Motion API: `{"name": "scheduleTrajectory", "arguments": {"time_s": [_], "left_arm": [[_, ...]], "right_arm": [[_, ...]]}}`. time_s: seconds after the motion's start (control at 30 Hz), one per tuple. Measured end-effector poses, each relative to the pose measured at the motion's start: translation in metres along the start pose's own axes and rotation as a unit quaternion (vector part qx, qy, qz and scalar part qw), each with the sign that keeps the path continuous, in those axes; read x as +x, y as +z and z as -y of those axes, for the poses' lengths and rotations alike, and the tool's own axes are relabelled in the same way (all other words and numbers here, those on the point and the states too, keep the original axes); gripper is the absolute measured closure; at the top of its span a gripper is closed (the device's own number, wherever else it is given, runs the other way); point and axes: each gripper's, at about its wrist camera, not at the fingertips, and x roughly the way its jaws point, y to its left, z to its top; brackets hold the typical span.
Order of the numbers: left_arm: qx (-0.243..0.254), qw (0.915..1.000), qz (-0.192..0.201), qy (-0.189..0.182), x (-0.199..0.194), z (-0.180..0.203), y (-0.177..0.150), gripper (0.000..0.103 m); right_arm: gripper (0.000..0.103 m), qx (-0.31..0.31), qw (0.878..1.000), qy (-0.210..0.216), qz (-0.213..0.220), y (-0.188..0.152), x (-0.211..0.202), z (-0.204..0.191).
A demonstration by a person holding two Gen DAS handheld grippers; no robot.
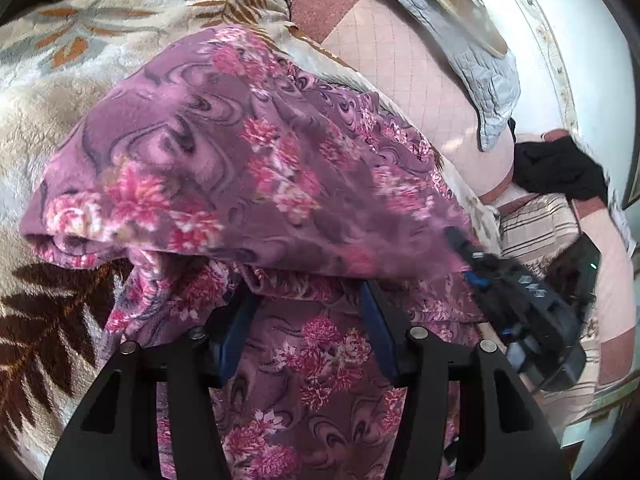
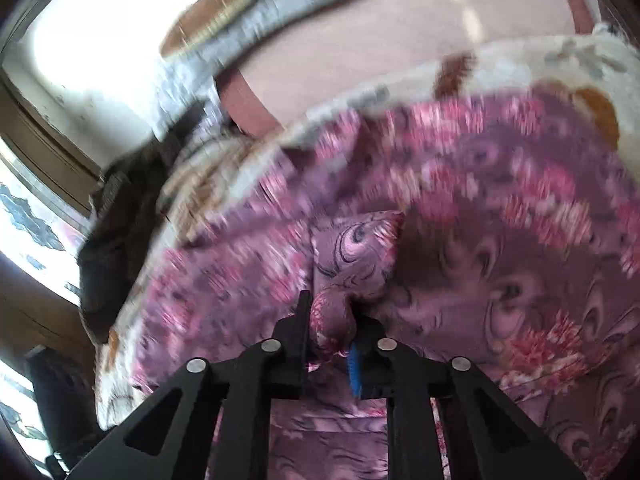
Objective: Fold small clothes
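A purple garment with pink flowers (image 1: pixel 224 152) lies on the bed, one layer folded over another. In the left wrist view my left gripper (image 1: pixel 308 292) stands open over the lower layer. Its blue-padded fingers (image 1: pixel 240 332) are apart and their tips are hidden under the edge of the folded flap. At the garment's right edge the right gripper (image 1: pixel 520 280) shows as a dark, blurred shape. In the blurred right wrist view my right gripper (image 2: pixel 330 314) is shut on a bunched fold of the purple garment (image 2: pixel 500 264), which bulges up between the pads.
A beige fleece blanket with brown leaves (image 1: pixel 52 128) lies under the garment. Beyond it are a pink quilted sheet (image 1: pixel 400 64), a grey-blue quilted cover (image 1: pixel 472 60), a black cloth (image 1: pixel 560 172) and a striped cushion (image 1: pixel 536 224). A white wall (image 1: pixel 580 40) stands at the right.
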Motion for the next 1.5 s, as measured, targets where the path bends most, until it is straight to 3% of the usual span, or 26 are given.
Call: {"name": "scheduleTrajectory", "arguments": {"time_s": [0.2,0.4,0.5,0.57,0.63,0.73,0.77,0.87,0.9,0.97,1.07,1.1,1.13,1.17,1.23,1.3,1.33,1.43,1.5], "left_arm": [[-0.023,0.9997,-0.005,-0.010,-0.002,-0.007,0.001,0.051],[-0.028,0.9996,-0.003,-0.008,-0.002,-0.008,0.001,0.051],[-0.030,0.9995,0.003,-0.007,-0.003,-0.010,0.000,0.053],[-0.029,0.9996,0.006,0.000,-0.002,-0.010,0.000,0.062],[-0.031,0.9995,0.008,0.005,-0.002,-0.013,0.000,0.069],[-0.041,0.9991,0.009,-0.001,-0.004,-0.017,0.004,0.080],[-0.041,0.9990,0.015,-0.001,-0.006,-0.018,0.005,0.087],[-0.041,0.9988,0.025,0.010,-0.009,-0.019,0.007,0.090],[-0.045,0.9986,0.023,0.014,-0.008,-0.020,0.007,0.091],[-0.057,0.9982,0.012,0.016,-0.004,-0.025,0.006,0.092],[-0.072,0.9974,0.004,0.005,-0.005,-0.029,0.006,0.092],[-0.073,0.9973,0.004,0.003,-0.006,-0.030,0.006,0.092],[-0.074,0.9973,0.004,0.002,-0.006,-0.030,0.006,0.092],[-0.075,0.9972,0.004,0.003,-0.007,-0.030,0.005,0.092],[-0.072,0.9974,0.005,0.008,-0.007,-0.028,0.005,0.092],[-0.070,0.9975,0.006,0.010,-0.007,-0.027,0.005,0.092],[-0.072,0.9973,0.006,0.009,-0.007,-0.027,0.005,0.092],[-0.076,0.9971,0.004,0.007,-0.006,-0.028,0.005,0.092],[-0.075,0.9972,0.003,0.004,-0.006,-0.028,0.005,0.092]], "right_arm": [[0.091,0.030,0.996,-0.047,0.069,0.033,-0.057,0.043],[0.091,0.070,0.989,-0.107,0.070,0.041,-0.080,0.099],[0.091,0.096,0.985,-0.107,0.090,0.039,-0.091,0.121],[0.091,0.107,0.985,-0.111,0.079,0.036,-0.086,0.128],[0.091,0.100,0.985,-0.139,0.039,0.032,-0.068,0.132],[0.090,0.121,0.983,-0.136,0.005,0.029,-0.056,0.137],[0.090,0.122,0.985,-0.119,0.023,0.032,-0.063,0.134],[0.091,0.116,0.987,-0.074,0.086,0.039,-0.086,0.125],[0.091,0.120,0.987,-0.070,0.087,0.040,-0.088,0.126],[0.091,0.111,0.988,-0.100,0.051,0.039,-0.080,0.128],[0.085,0.103,0.982,-0.154,-0.047,0.025,-0.059,0.140],[0.086,0.100,0.982,-0.160,-0.030,0.022,-0.068,0.136],[0.080,0.094,0.980,-0.175,-0.009,0.022,-0.077,0.130],[0.080,0.075,0.976,-0.201,0.035,0.023,-0.091,0.113],[0.080,0.030,0.980,-0.174,0.087,0.029,-0.104,0.084],[0.076,-0.033,0.988,-0.123,0.081,0.040,-0.094,0.043],[0.068,-0.069,0.993,-0.083,0.053,0.046,-0.076,0.018],[0.064,-0.142,0.989,0.009,-0.034,0.053,-0.015,-0.042],[0.063,-0.178,0.980,0.030,-0.082,0.053,0.034,-0.080]]}}
